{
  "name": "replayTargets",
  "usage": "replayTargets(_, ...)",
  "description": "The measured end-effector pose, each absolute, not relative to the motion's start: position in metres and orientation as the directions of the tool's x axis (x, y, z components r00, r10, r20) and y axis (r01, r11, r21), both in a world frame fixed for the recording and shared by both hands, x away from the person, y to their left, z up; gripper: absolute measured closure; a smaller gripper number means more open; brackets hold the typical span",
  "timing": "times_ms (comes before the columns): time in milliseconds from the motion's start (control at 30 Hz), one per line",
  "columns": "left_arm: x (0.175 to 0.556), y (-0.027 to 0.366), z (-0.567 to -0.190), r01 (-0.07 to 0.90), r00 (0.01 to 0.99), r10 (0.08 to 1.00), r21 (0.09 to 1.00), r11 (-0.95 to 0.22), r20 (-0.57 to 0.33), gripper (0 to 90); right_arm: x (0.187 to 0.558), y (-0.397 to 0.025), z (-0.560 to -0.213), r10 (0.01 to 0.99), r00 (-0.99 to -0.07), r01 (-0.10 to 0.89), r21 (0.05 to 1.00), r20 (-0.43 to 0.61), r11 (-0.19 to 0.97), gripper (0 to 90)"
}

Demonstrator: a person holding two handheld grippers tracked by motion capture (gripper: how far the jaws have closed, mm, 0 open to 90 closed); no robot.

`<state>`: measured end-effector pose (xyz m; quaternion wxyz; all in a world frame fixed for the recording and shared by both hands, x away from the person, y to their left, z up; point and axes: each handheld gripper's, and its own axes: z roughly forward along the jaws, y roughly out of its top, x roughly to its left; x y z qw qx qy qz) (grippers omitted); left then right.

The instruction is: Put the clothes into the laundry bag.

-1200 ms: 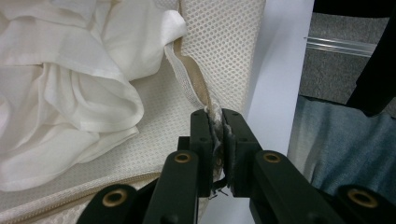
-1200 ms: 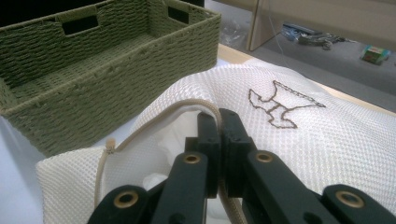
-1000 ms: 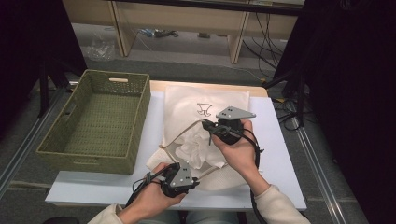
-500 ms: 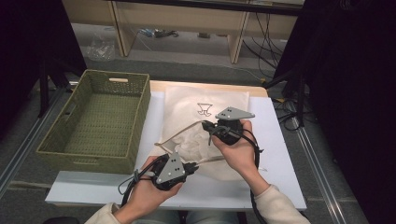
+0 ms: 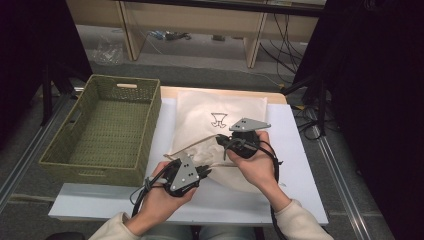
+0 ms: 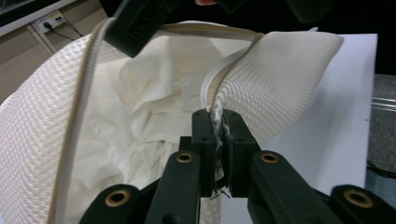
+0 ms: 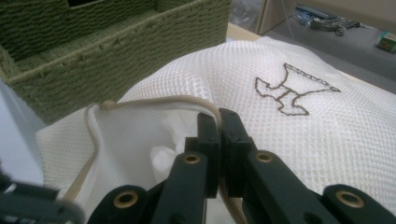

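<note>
A white mesh laundry bag (image 5: 220, 125) lies on the white table (image 5: 300, 165), just right of the green woven basket (image 5: 107, 132), its embroidered brown emblem (image 5: 218, 119) on the part of the bag farthest from the person. The near end of the bag is its zippered mouth, held agape, and crumpled white cloth (image 6: 140, 116) shows inside.

The left gripper (image 5: 204, 172) is at the bag's near left corner, its jaws pinched tight on the end of the beige zipper tape (image 6: 215, 105) where the mesh gathers. The right gripper (image 5: 224, 145) sits above the bag's middle, just on the person's side of the emblem, jaws clamped on the zipper-lined upper edge (image 7: 187, 100) of the mouth and lifting it clear of the lower layer. In the left gripper view a dark block at the top is probably the right gripper, though it is too close and blurred to be sure.
</note>
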<state>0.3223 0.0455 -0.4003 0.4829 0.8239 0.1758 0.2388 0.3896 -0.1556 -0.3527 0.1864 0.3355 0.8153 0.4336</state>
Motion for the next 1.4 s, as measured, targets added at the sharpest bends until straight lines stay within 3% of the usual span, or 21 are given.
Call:
replayTargets(200,0.34,0.043,-0.403,0.072,0.803,0.539,0.855,-0.513,0.256,82.3,0.382,-0.156,-0.36,0.697,-0.717,0.399,0.812,-0.013,0.426,88.7)
replayTargets(633,0.352,0.04,-0.413,0.117,0.793,0.562,0.846,-0.519,0.235,79.3,0.381,-0.157,-0.374,0.689,-0.725,0.415,0.788,-0.015,0.454,86.9)
replayTargets(933,0.351,0.044,-0.415,0.135,0.792,0.568,0.842,-0.522,0.226,72.0,0.377,-0.162,-0.362,0.682,-0.73,0.306,0.869,-0.048,0.388,63.0)
replayTargets(1100,0.35,0.044,-0.417,0.147,0.786,0.584,0.855,-0.497,0.204,65.0,0.375,-0.174,-0.354,0.707,-0.707,0.269,0.917,-0.019,0.293,51.8)
replayTargets(1400,0.345,0.045,-0.41,0.12,0.794,0.566,0.855,-0.505,0.222,57.0,0.381,-0.194,-0.355,0.738,-0.675,0.253,0.946,0.023,0.202,46.8)
